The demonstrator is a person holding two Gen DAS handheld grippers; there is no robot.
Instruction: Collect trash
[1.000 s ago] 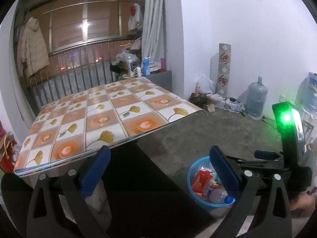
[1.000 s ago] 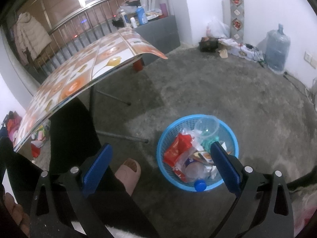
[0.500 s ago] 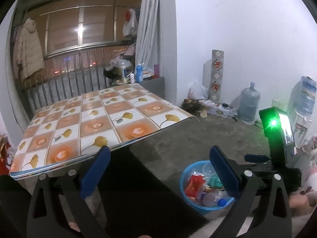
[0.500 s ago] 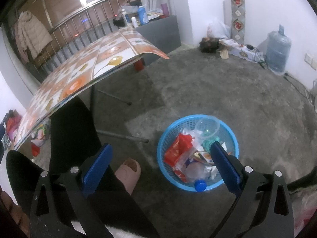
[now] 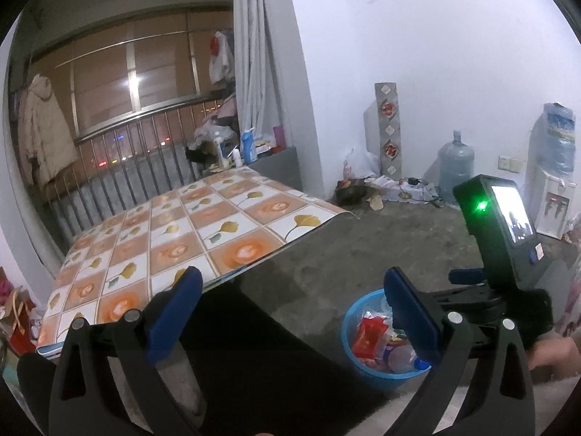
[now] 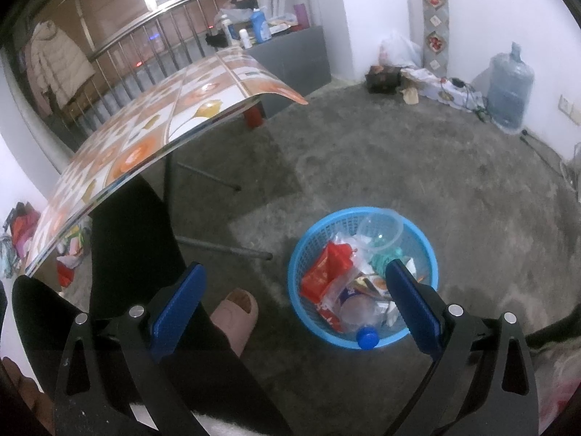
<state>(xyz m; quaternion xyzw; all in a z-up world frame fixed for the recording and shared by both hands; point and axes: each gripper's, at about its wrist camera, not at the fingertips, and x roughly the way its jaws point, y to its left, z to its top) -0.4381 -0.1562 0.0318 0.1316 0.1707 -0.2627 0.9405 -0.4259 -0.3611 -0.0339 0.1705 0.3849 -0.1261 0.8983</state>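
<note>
A: How many baskets?
B: One blue basket on the floor, right of the surface. It holds one clear cup, one bottle, red wrappers.
A: The tongs?
B: Left tongs and right tongs both spread, empty.

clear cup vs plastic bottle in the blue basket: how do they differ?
The clear cup lies at the far rim of the blue basket; the plastic bottle lies at the near rim. The cup's wide mouth is open, while the bottle is shut with a blue cap. The cup looks bare; the bottle carries a printed label. Both are see-through plastic, lying on top of the wrappers.
</note>
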